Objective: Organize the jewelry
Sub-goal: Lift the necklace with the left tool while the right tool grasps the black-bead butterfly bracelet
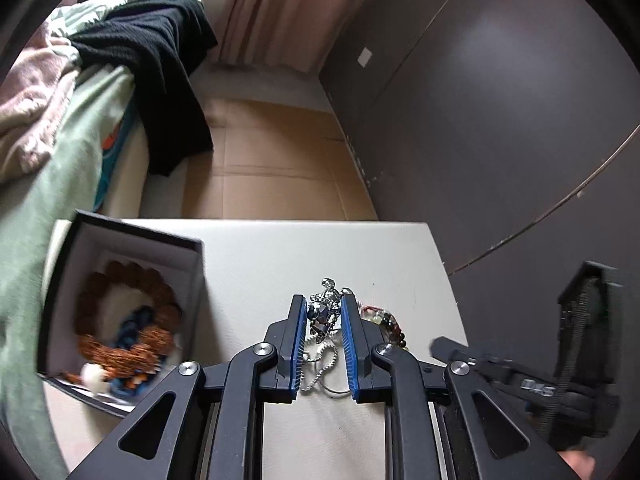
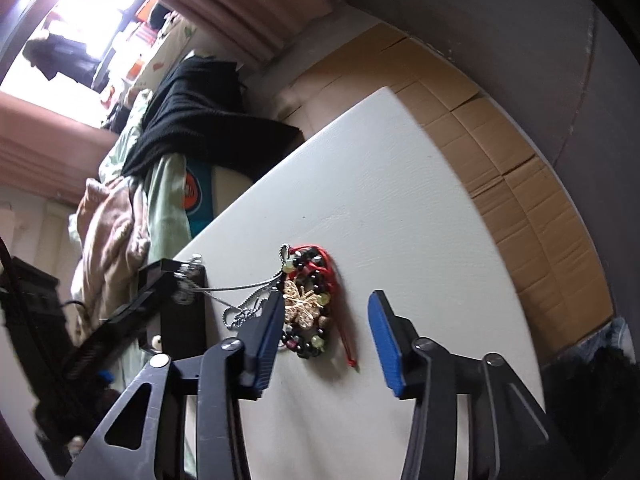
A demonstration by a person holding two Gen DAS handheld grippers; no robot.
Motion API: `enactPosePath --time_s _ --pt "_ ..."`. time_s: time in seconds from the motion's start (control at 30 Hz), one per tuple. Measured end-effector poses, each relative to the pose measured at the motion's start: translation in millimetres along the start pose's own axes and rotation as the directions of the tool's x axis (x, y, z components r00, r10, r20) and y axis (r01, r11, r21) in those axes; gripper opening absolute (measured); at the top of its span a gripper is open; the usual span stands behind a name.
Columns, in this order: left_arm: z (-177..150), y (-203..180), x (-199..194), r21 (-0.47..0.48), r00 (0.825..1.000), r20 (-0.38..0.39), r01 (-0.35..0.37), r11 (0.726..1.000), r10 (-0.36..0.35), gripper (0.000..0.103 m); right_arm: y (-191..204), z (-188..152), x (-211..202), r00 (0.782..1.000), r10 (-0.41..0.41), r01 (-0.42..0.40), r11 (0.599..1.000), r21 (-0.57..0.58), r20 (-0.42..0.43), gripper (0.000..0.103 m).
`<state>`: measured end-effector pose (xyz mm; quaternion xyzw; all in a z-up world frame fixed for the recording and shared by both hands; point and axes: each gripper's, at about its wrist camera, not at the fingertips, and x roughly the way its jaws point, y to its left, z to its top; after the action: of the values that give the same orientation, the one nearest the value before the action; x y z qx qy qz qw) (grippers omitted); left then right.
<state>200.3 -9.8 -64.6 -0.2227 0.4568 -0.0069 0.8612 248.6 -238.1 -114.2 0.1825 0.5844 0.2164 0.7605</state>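
My left gripper (image 1: 323,312) is shut on a silver pendant (image 1: 322,314) whose chain (image 1: 320,364) trails down to the white table (image 1: 280,252). The chain also shows in the right wrist view (image 2: 240,292), stretched taut toward the left gripper (image 2: 188,280). An open black box (image 1: 120,304) on the left holds a brown bead bracelet (image 1: 128,320) and blue beads. My right gripper (image 2: 324,304) is open above a dark bead bracelet with a red cord (image 2: 316,292) and a gold butterfly piece (image 2: 302,304). That bracelet shows in the left wrist view (image 1: 386,320) beside the right finger.
A bed with green bedding (image 1: 52,168) and a black knit garment (image 1: 160,80) lies left of the table. Cardboard (image 1: 272,168) covers the floor beyond the table edge. A dark wall (image 1: 500,120) stands at right.
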Motion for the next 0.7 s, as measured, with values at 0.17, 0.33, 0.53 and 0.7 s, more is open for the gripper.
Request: enactPosePath --time_s 0.17,0.33,0.53,0.7 --pt "8.8 5.7 -25.8 0.008 0.999 0.037 -0.005 1.0 0.005 0.018 11.4 2.3 17.4 0.999 -0.03 0.029 0.998 -0.048 -0.014 0.031" --pt "15.0 1.4 -49.8 0.032 0.997 0.071 -0.012 0.999 0.01 0.018 18.5 0.9 35.4 0.996 -0.077 0.074 0.994 -0.076 -0.035 0.025" --pt "23.4 -5.5 -71.3 0.061 0.995 0.102 -0.026 0.998 0.02 0.018 19.4 -0.2 34.4 0.994 -0.104 0.101 0.991 -0.092 -0.031 0.01" --pt "25.6 -10.3 -86.8 0.07 0.992 0.125 -0.034 0.997 0.025 0.018 18.1 -1.9 24.0 0.997 -0.073 0.071 0.994 -0.081 -0.017 0.01"
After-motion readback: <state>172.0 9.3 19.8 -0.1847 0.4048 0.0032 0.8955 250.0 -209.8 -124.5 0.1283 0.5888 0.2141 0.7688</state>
